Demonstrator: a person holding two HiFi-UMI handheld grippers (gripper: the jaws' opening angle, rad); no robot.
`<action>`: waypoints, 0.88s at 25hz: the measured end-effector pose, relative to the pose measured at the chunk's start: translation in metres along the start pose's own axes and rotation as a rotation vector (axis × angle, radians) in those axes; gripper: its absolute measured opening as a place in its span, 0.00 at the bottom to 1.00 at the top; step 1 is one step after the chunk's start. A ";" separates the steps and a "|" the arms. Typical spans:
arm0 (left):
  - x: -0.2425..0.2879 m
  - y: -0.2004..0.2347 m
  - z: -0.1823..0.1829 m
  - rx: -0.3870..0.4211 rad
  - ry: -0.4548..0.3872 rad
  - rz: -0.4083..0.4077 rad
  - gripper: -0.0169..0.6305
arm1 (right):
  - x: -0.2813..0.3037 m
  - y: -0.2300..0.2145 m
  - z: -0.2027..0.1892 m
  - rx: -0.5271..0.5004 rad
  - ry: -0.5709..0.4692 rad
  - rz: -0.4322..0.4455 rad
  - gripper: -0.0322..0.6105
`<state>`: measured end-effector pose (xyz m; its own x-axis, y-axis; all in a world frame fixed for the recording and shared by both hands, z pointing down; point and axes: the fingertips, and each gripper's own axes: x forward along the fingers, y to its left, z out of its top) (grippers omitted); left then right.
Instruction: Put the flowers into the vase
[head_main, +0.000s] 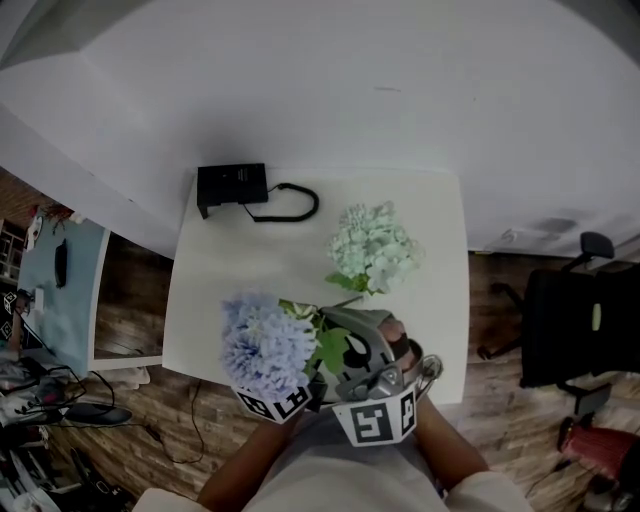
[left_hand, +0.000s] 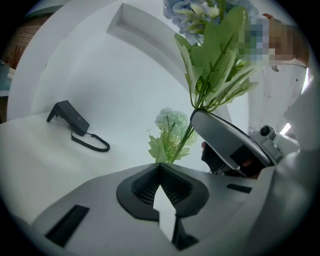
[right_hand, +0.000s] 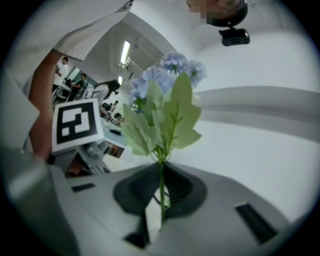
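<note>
While in right gripper (right_hand: 161, 172), blue flower (right_hand: 167, 75) over white table (head_main: 250, 265).

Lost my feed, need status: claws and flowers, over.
Right claw shut on blue flower stem. Left claw shut, empty. Pale green flower lying on table. No vase in view.

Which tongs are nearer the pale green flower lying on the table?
Right. The right tongs, shut on the stem of the blue flower, sit close by the stem end of the pale green flower. The left tongs, shut and empty, are farther off.
</note>
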<state>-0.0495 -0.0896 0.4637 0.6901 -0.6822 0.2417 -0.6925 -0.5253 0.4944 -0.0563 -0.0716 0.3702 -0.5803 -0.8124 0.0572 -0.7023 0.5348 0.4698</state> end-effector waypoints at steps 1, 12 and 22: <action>0.001 0.000 0.001 0.002 0.001 -0.002 0.06 | 0.000 0.000 -0.001 -0.010 0.000 -0.008 0.11; 0.014 -0.001 0.008 -0.050 -0.004 -0.008 0.06 | 0.009 0.002 -0.014 -0.020 0.000 -0.024 0.11; 0.017 0.010 -0.003 -0.030 0.031 -0.006 0.06 | 0.014 0.000 -0.025 0.042 0.014 -0.017 0.11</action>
<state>-0.0444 -0.1045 0.4753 0.7003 -0.6632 0.2641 -0.6824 -0.5133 0.5204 -0.0539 -0.0893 0.3932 -0.5622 -0.8246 0.0623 -0.7288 0.5297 0.4338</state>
